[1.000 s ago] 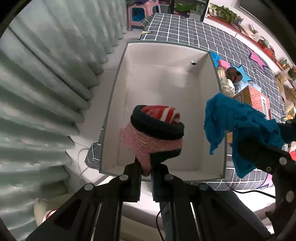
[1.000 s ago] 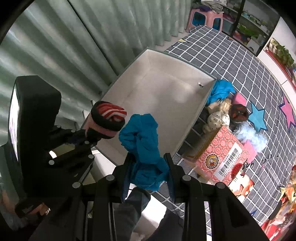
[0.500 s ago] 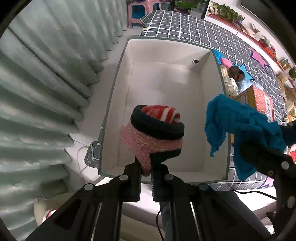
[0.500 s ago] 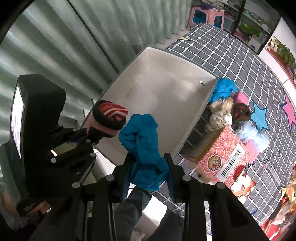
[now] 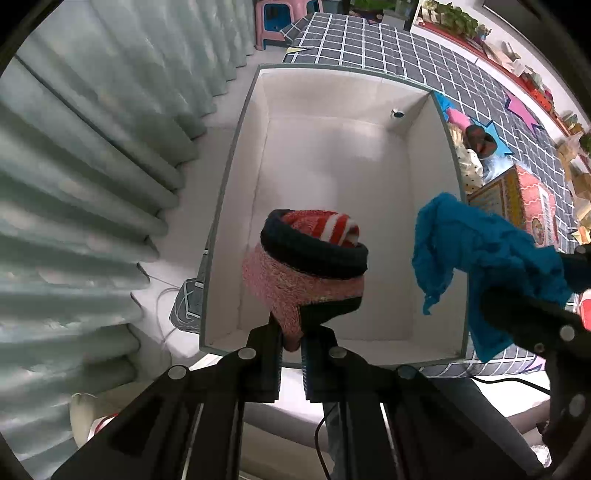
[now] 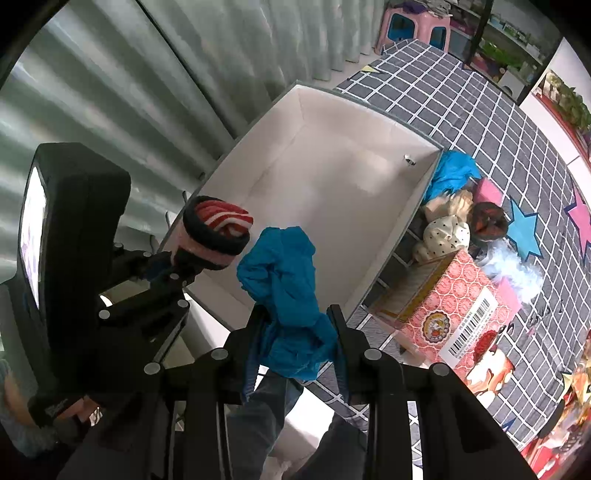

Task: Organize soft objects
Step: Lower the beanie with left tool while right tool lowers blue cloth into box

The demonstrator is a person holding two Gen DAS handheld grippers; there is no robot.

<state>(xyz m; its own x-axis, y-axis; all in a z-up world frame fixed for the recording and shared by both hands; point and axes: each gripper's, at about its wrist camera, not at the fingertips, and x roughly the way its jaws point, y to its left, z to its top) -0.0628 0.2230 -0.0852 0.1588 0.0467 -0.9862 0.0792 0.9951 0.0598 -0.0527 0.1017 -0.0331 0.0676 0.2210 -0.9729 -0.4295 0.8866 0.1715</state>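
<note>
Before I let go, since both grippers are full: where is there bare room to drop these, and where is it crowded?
The white box is bare across its whole floor, wall to wall. Crowded: the checkered mat along its right wall, packed with a blue cloth, plush toys and a pink patterned carton.

Pale green pleated curtains fill the nine o'clock side of both views, hanging to a white floor. A dark grey mat with a white grid spreads toward one and three o'clock, printed with a blue star and a pink star. At twelve o'clock stands a pink plastic stool (blue panels in its sides). Shelves with green plants line the far edge. Daylight is soft and even.
</note>
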